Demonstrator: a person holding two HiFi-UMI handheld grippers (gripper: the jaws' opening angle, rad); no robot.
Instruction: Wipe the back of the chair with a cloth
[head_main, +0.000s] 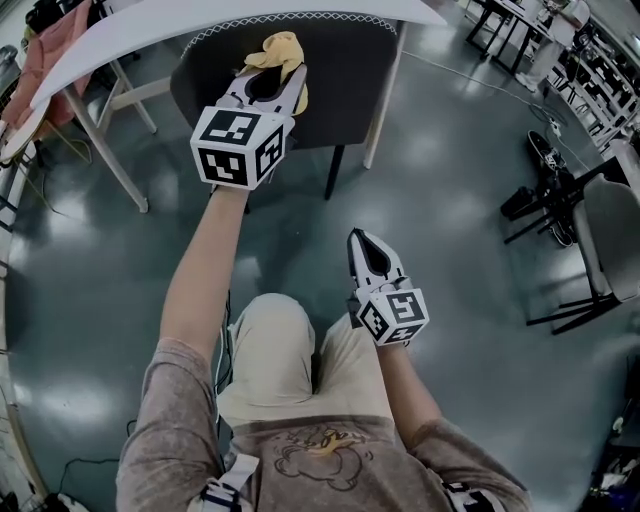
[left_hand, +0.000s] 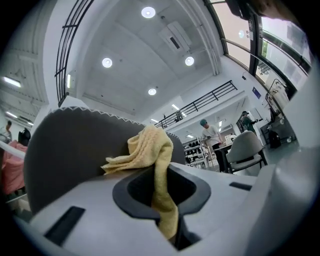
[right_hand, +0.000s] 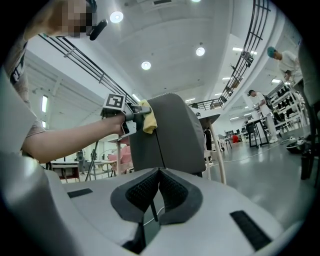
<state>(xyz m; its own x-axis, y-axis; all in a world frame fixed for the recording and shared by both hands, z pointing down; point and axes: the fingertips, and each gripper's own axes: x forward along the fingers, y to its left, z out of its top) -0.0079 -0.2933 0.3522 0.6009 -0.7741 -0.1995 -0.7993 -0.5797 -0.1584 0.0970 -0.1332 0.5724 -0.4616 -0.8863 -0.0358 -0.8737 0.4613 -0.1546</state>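
A dark grey chair (head_main: 335, 80) stands tucked under a white table, its back facing me. My left gripper (head_main: 275, 80) is shut on a yellow cloth (head_main: 280, 52), and the bunched cloth lies against the upper part of the chair back (left_hand: 65, 150). In the left gripper view the yellow cloth (left_hand: 152, 165) hangs down between the jaws. My right gripper (head_main: 365, 245) hangs low near my lap, shut with nothing in it, well short of the chair. The right gripper view shows the chair (right_hand: 172, 135), the yellow cloth (right_hand: 146, 117) and the left gripper (right_hand: 131, 120) from the side.
A white table (head_main: 140, 30) with pale legs spans the top of the head view above the chair. A second grey chair (head_main: 610, 240) on a black frame stands at the right. Black stands and cables lie on the glossy grey floor (head_main: 450, 170).
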